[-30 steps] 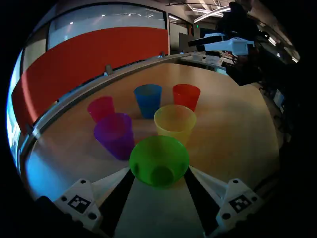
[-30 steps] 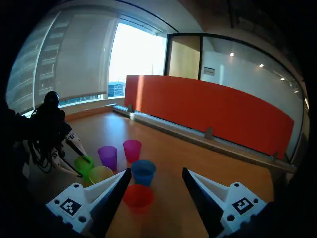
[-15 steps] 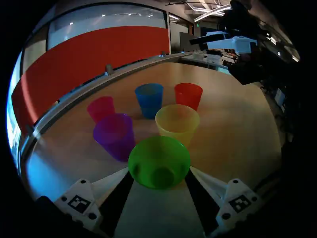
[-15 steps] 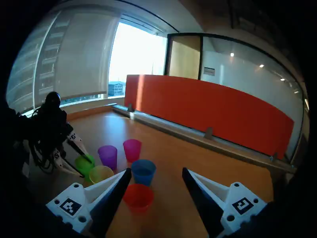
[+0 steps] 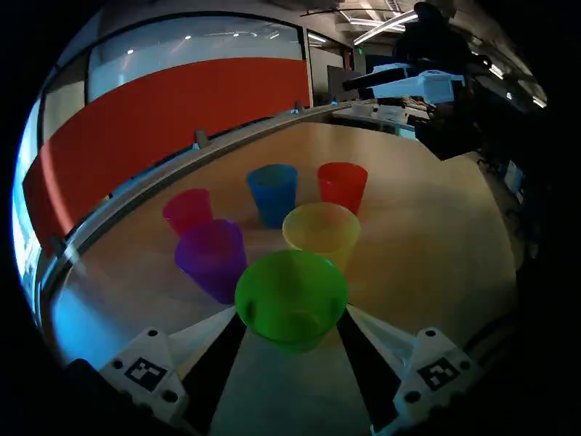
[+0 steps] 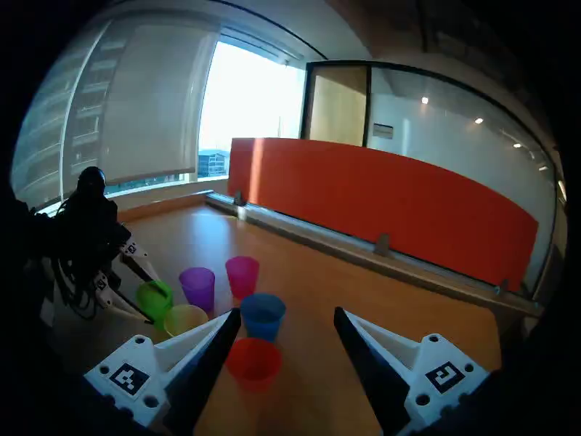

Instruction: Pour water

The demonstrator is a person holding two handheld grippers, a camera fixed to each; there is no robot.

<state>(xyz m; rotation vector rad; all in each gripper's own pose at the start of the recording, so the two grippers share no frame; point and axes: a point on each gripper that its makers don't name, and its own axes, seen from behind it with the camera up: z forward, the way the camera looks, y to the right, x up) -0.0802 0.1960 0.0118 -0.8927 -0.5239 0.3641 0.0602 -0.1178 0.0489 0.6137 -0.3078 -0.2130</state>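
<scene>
So the left claw [image 5: 292,311] is clamped on the green cup [image 5: 292,301], one finger pressing on each side. The cup is upright with its mouth open toward the camera, and honestly there's no telling if any water is inside. Just past the claw's tips the other cups sit on the wooden worktop [image 5: 436,240]. The yellow cup [image 5: 321,231] is straight ahead, right behind the green one, and the purple cup [image 5: 212,254] is ahead to the left. Farther out are the pink cup [image 5: 187,209] on the left, the blue cup [image 5: 272,190] in the middle and the red cup [image 5: 342,185] off to the right. They're all upright and bunched close together. Beyond them a long orange partition [image 5: 145,123] runs along the worktop's far edge. The right claw [image 6: 285,312] is released, fingers spread wide with nothing in them. The red cup sits low between its fingers, nearer the left one, and the blue cup is just ahead of that. From that claw, the left claw with the green cup shows far off to the left.
</scene>
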